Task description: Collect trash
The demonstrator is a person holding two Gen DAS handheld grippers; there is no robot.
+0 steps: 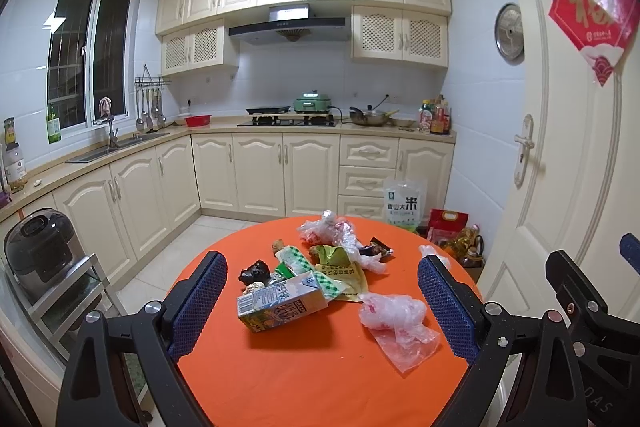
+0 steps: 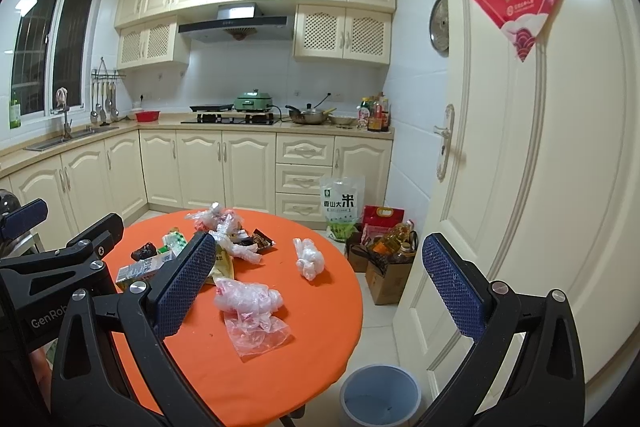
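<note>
on the round orange table sits a loose heap of trash: a crushed drink carton lying on its side, crumpled clear plastic bags, green-checked and yellow wrappers. left gripper spread wide above the carton, right gripper spread too, both empty. grey bin stands beside the table.

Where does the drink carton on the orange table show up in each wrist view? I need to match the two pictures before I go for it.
Left wrist view: the drink carton lies on its side at centre, between the open left gripper's fingers.
Right wrist view: the carton is at the left, partly hidden behind the open right gripper's left finger.
Shared landmark: the crumpled clear plastic bag lying just right of the carton.
</note>
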